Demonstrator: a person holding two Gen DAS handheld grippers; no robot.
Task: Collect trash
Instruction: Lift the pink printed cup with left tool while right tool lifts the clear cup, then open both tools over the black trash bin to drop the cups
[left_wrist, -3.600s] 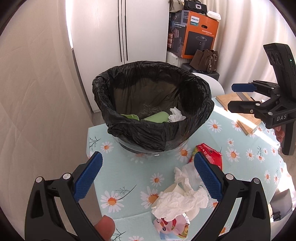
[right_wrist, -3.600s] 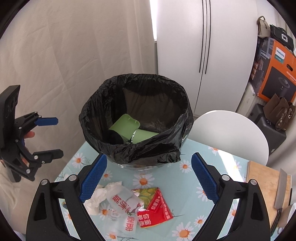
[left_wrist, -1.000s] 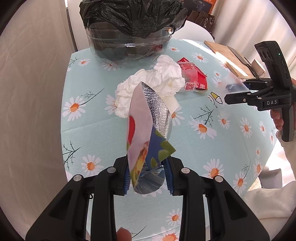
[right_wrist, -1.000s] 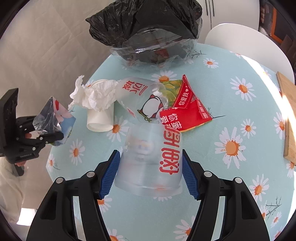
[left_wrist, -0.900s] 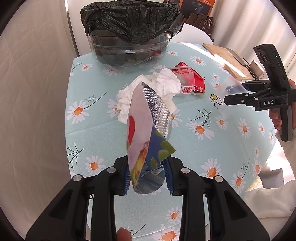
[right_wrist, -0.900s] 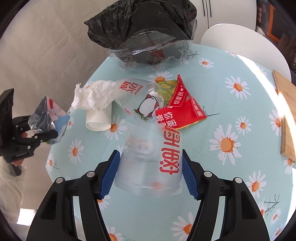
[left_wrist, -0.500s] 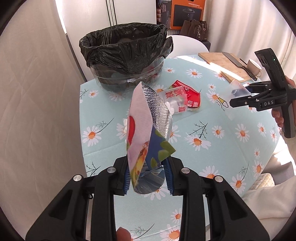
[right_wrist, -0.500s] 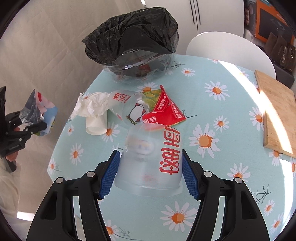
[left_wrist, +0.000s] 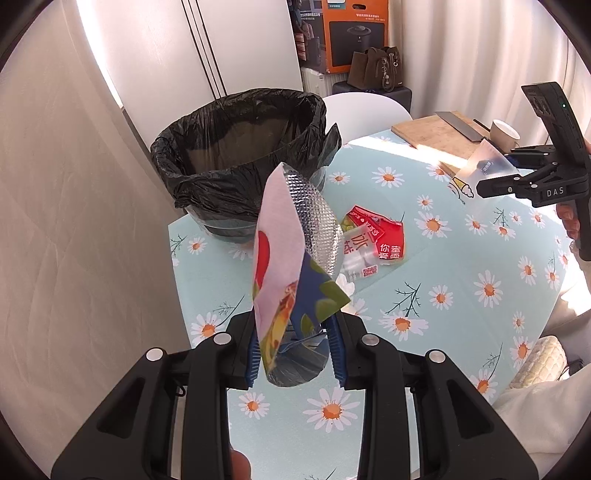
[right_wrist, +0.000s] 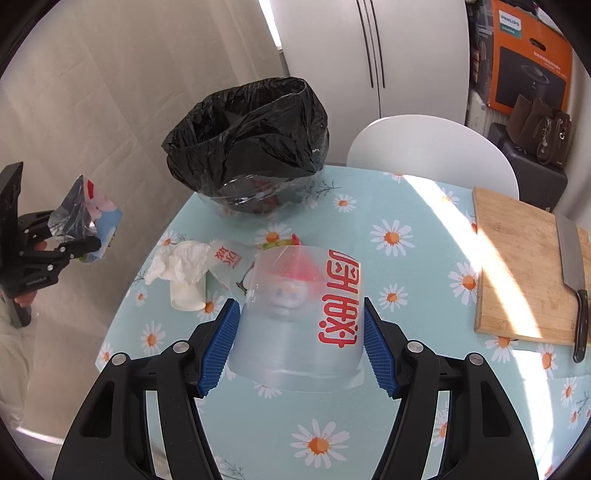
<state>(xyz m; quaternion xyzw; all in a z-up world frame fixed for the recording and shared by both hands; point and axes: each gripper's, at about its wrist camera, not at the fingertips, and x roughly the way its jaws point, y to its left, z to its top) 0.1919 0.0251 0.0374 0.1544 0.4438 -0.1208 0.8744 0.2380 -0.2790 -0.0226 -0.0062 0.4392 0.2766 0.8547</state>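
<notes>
- Left gripper (left_wrist: 295, 354) clamps a foil wrapper (left_wrist: 291, 258); right gripper (right_wrist: 299, 343) clamps a clear cup (right_wrist: 299, 314), both above the tabletop (right_wrist: 406, 406).
- Only the right view shows tissue (right_wrist: 177, 262) near the left edge.
- The box (right_wrist: 532, 62) reads "PHILIPS"; the right gripper's body, "DAS".

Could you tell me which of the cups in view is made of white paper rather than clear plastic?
It is the small white paper cup lying on its side under the crumpled tissue; it is opaque and unprinted, unlike the clear red-lettered ones.
</notes>
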